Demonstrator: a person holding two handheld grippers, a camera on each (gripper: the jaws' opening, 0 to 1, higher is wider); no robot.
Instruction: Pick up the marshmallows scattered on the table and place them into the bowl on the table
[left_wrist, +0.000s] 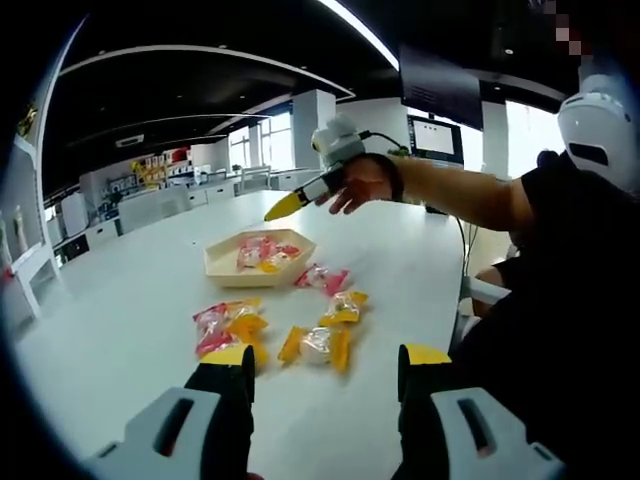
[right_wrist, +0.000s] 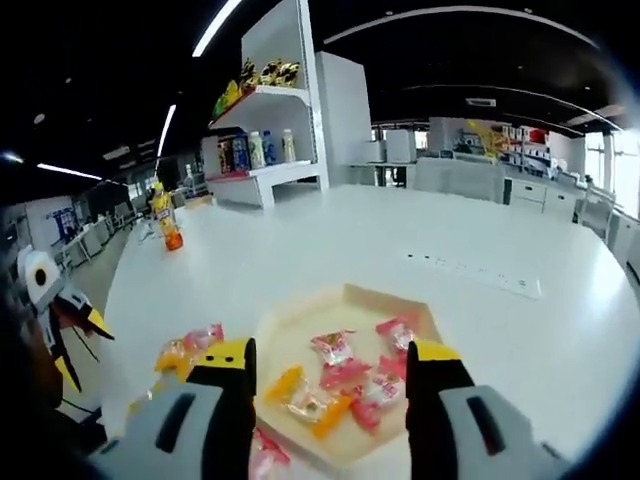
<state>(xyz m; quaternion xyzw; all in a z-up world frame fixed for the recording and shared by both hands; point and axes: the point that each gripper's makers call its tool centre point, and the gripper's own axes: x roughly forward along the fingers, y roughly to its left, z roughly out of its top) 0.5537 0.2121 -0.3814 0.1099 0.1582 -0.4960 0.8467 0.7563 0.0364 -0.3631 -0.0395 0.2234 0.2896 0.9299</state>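
Right gripper (left_wrist: 283, 207): in the left gripper view it is being held out over the far side of the white table (left_wrist: 120, 320) by a person's hand (left_wrist: 362, 183), arm stretching in from the right, yellow tips pointing left and hanging above the bowl (left_wrist: 222, 266). In the right gripper view its own jaws are standing apart with nothing between them, looking down on the bowl.

Left gripper (left_wrist: 325, 372): sitting low over the near table edge, jaws spread wide and gripping nothing, aimed at the loose marshmallows.

Bowl: one, shallow, cream, six-sided, resting on the table; the right gripper view is showing roughly six wrapped marshmallows (right_wrist: 335, 348) lying inside it, pink and orange.

Loose marshmallows (left_wrist: 318, 344): about five wrapped pieces lying on the table between the bowl and the left gripper, some touching, so the exact count is uncertain.

Orange bottle (right_wrist: 168, 226): one, standing far off on the table.
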